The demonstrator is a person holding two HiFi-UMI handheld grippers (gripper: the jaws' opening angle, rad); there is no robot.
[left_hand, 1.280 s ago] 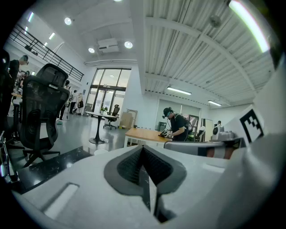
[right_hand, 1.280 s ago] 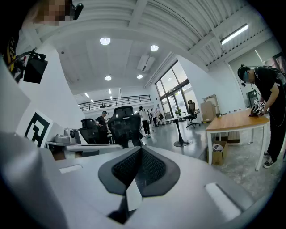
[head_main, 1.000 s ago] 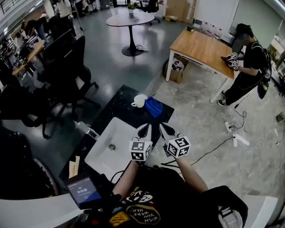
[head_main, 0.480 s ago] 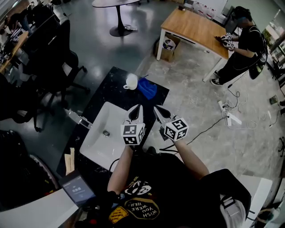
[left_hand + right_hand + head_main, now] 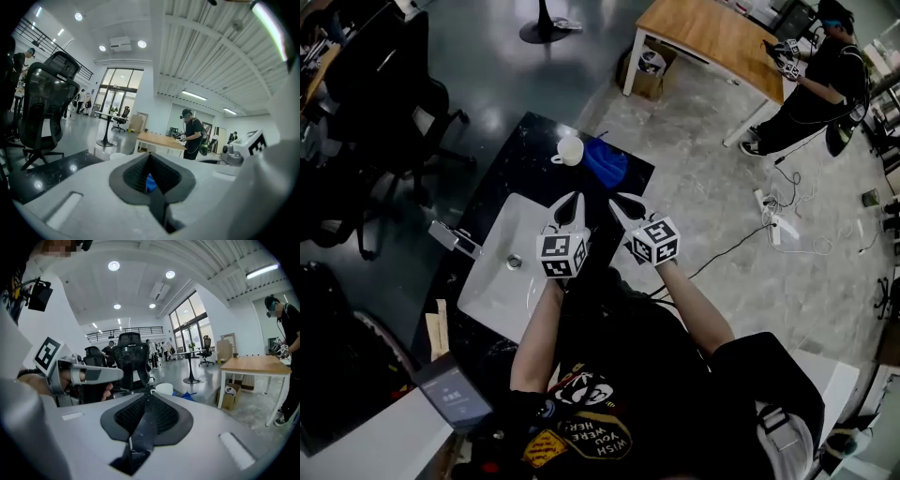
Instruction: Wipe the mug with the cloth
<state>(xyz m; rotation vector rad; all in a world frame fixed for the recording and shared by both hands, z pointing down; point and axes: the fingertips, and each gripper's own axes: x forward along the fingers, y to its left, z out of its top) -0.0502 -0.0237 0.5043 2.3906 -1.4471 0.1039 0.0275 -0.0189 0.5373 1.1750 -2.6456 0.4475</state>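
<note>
Mug (image 5: pixel 570 149) on counter (image 5: pixel 534 176) at 12 o'clock from closed, empty left tongs (image 5: pixel 571 202); blue cloth (image 5: pixel 605 161) just beside mug's 4 o'clock, 12 o'clock from right tongs (image 5: pixel 619 202), opening, empty, likely nearer for the cloth grab.

The person is wearing a black T-shirt (image 5: pixel 623 361) with short sleeves. A round yellow badge (image 5: pixel 598 437) with letters is showing on the front. A small white picture (image 5: pixel 581 382) is sitting above it. A strap (image 5: pixel 780 442) with a grey buckle is lying over one shoulder.

The left hand-held gripper (image 5: pixel 569 200) is showing a white shell and two long, pointed jaws. Its cube (image 5: pixel 562 256) is wearing black-and-white square marks. The right hand-held gripper (image 5: pixel 617 201) is looking just the same, with a marked cube (image 5: pixel 657 241) of its own. Its jaws are opening, and nothing is sitting between them. The pads (image 5: pixel 164 416) inside are showing dark, ribbed rubber.
</note>
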